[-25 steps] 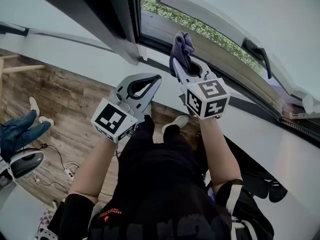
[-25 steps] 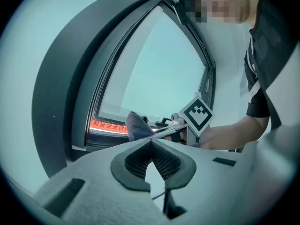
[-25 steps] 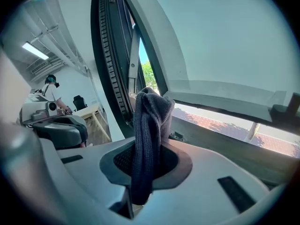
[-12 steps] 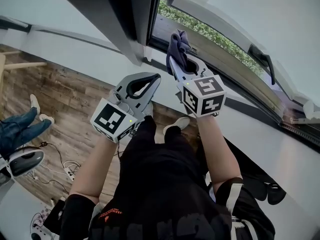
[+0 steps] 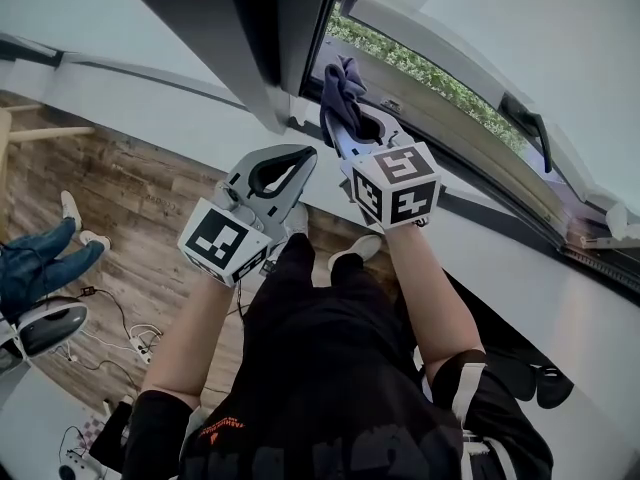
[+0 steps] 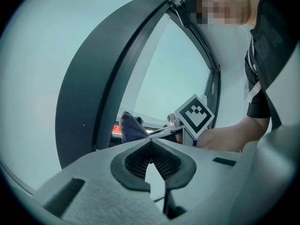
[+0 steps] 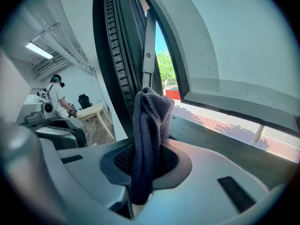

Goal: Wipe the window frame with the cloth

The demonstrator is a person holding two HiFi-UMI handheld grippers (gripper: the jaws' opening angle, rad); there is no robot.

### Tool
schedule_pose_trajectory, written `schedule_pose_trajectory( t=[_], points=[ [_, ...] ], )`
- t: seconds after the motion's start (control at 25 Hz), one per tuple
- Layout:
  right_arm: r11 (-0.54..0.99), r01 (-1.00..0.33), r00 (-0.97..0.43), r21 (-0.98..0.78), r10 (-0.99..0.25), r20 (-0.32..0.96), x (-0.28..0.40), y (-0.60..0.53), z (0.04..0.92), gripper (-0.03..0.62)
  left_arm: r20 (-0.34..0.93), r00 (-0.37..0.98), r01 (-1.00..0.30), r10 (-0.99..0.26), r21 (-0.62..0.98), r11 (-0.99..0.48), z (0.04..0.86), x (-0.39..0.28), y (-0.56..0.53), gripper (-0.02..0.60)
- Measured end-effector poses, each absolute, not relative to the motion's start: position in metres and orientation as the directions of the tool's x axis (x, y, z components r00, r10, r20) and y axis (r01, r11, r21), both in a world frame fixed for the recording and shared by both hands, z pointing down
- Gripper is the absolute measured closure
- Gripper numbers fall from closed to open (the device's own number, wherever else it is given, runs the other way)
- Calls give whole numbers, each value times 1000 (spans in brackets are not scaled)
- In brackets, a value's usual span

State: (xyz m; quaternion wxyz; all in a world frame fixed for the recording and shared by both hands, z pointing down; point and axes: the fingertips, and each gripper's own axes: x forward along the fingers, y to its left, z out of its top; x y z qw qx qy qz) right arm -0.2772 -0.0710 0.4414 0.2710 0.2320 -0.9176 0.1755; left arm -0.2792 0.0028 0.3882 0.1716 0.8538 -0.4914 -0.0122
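Your right gripper (image 5: 347,120) is squeezed tight on the dark blue cloth (image 5: 341,86). The cloth sticks up out of the jaws like a soft lump, and a bit of it hangs down behind them. Your left gripper (image 5: 281,171) has its jaws pressed together with nothing in them. It hangs lower and closer to your body, just beside the right one.

The window frame is right in front of the cloth. The cloth sits at the bottom corner, where the dark upright post (image 5: 292,28) meets the bottom rail (image 5: 450,133). The post is just to the left of the cloth and runs up and away from you. The bottom rail runs off to the right, toward the window handle (image 5: 521,116). I cannot tell if the cloth is touching the frame or is only very close.

I think the right gripper is the one to do the wiping, because it is much nearer the frame than the left. You likely need to push the cloth onto the frame and slide it the long way, either up the post or right along the rail. Keep the hard jaws off the frame so only the cloth rubs.
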Motion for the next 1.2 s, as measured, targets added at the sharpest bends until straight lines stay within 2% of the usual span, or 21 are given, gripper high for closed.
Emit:
schedule_pose_trajectory(
  t=[0.56, 0.96, 1.2],
  points=[
    [831, -492, -791, -258, -303, 531, -286, -65, 436, 545, 164, 525, -835, -835, 289, -468, 383, -273, 0, 563],
    [804, -535, -782, -259, -355, 513, -231, -70, 420, 545, 166, 588, -798, -792, 277, -535, 372, -228, -14, 563],
    [762, -597, -750, -248, -422, 509, -170, -78, 411, 545, 167, 646, -757, -745, 263, -598, 364, -179, -22, 563]
  ],
)
